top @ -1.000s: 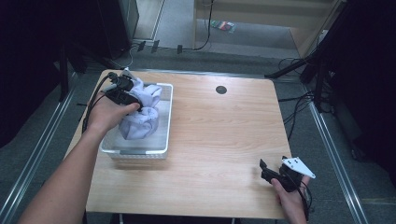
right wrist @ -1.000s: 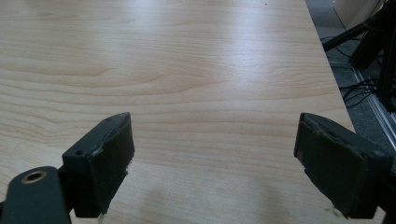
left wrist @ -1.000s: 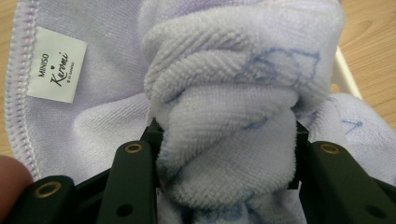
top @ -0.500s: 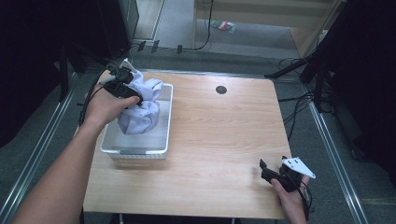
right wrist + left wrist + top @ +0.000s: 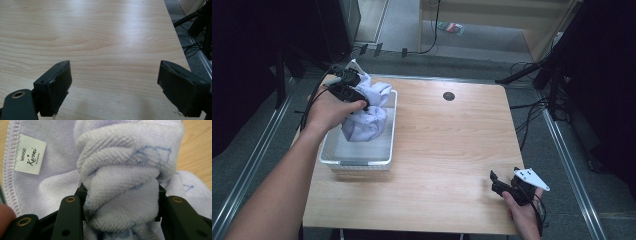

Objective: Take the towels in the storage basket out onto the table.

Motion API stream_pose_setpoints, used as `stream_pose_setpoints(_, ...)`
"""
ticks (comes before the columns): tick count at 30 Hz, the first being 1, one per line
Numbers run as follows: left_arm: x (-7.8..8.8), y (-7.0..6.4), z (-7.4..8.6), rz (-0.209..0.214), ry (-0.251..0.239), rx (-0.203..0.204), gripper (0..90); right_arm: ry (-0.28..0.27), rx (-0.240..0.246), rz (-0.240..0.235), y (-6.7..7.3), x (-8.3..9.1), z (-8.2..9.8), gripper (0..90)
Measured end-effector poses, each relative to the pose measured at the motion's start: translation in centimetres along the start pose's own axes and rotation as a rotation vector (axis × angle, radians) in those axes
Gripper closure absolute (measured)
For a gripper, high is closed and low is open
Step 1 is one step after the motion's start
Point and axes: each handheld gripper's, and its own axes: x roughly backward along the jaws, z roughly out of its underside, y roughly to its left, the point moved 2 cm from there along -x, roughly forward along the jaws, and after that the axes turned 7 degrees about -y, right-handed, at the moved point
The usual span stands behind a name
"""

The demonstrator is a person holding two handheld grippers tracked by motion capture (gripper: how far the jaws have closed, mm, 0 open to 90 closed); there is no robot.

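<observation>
Lifted from the basket, towel hangs lengthwise from left tool.

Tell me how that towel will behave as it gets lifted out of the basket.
Probably floppy: the towel bunches in folds between the left gripper jaws and sags toward the basket. Its thick terry pile suggests it won't slip. Likely light, since one pinch carries it.

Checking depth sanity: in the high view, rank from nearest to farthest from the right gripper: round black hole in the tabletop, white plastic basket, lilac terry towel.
1. White plastic basket, left, near corner closest to the right gripper.
2. Round black hole, far centre of the tabletop.
3. Lilac terry towel, far left, held over the basket.
The first two are fairly close.
</observation>
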Motion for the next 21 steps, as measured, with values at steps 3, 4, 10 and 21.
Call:
stream_pose_setpoints(3, 0.1, -1.1, -0.7, 0.004, 0.006, -0.026, 53.4, 0.0, -0.001, -0.001, 0.0, 0.0, 0.0, 12.2)
stream_pose_setpoints(4, 0.1, -1.1, -0.7, 0.004, 0.006, -0.026, 53.3, 0.0, -0.001, -0.001, 0.0, 0.0, 0.0, 12.2)
stream_pose_setpoints(10, 0.4, -2.7, -1.7, 0.043, -0.007, -0.037, 53.3, 0.003, -0.001, -0.001, 0.0, 0.0, 0.0, 12.2)
stream_pose_setpoints(21, -0.4, -5.2, -2.7, 0.074, -0.012, -0.064, 53.2, 0.0, -0.004, -0.002, 0.0, 0.0, 0.0, 12.2)
